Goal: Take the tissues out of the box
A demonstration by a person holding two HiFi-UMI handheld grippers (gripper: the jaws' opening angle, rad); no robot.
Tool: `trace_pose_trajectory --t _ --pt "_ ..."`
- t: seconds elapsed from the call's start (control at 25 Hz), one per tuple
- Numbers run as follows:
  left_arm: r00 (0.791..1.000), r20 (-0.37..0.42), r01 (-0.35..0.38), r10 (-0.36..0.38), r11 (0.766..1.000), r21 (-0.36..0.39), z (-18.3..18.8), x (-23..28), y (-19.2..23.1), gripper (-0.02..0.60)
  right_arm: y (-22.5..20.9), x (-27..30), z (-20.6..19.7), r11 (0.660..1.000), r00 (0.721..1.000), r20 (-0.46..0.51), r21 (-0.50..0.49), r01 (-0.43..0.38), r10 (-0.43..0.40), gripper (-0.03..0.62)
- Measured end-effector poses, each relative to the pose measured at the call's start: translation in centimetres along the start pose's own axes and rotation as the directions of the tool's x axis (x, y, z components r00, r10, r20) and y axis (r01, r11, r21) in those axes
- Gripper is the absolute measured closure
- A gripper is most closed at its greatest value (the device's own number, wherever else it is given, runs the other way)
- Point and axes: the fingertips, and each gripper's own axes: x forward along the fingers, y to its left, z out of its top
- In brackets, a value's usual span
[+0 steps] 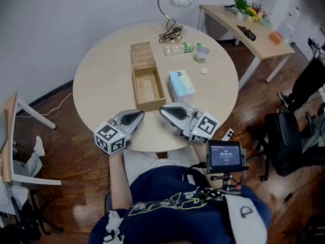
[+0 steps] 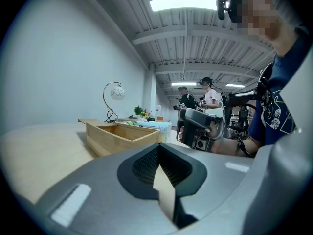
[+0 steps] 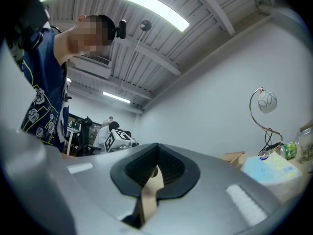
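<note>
Editor: Grippers first. What are they doing at the round table [image 1: 101, 75]?

Photographer: Both sit at the near edge, tips pointing across the top. The left gripper [image 1: 139, 116] has its jaws pressed together with nothing between them. The right gripper [image 1: 165, 111] is the same, closed and empty.

Editor: And the tissues?

Photographer: The pale blue tissue pack [image 1: 181, 84] lies flat on the table, just beside the right wall of the open wooden box [image 1: 135, 88]. It is outside the box, not in it. From the head view the box's well looks bare.

Editor: So which hand goes for it?

Photographer: The right one, by my reading. The pack lies straight ahead of that gripper's tip and a touch to its right, near at hand. The left gripper would have to cross the box's near end to get there.

Editor: How does the pack lie?

Photographer: Its long axis runs away from the person, parallel to the box. The short near end faces the right gripper, so the jaws would need to part first, then span the pack across its narrow width.

Editor: Anything else worth a line?

Photographer: The box's lid [image 1: 141, 55] lies flat beyond it, and a curved lamp [image 1: 175, 9] stands at the far rim, well apart from both.
</note>
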Motion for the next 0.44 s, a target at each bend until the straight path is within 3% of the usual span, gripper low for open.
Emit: trace_pose_trajectory --t 0.24,0.36,0.44 --pt "1.000 -0.002 -0.002 0.002 1.000 0.000 0.1 -0.1 -0.1 0.581 -0.1 -0.4 0.5 1.000 1.000 0.023 -0.004 0.021 -0.021 0.590" --pt "1.000 -0.001 0.000 0.000 1.000 -0.001 0.0 -0.1 -0.2 0.581 -3.0 -2.4 0.0 0.979 0.978 -0.053 -0.037 0.201 -0.203 0.590" --pt "1.000 0.000 -0.003 0.003 1.000 0.005 0.3 -0.2 0.2 0.581 -5.9 -4.1 -0.6 0.931 0.922 -0.128 -0.075 0.358 -0.365 0.591"
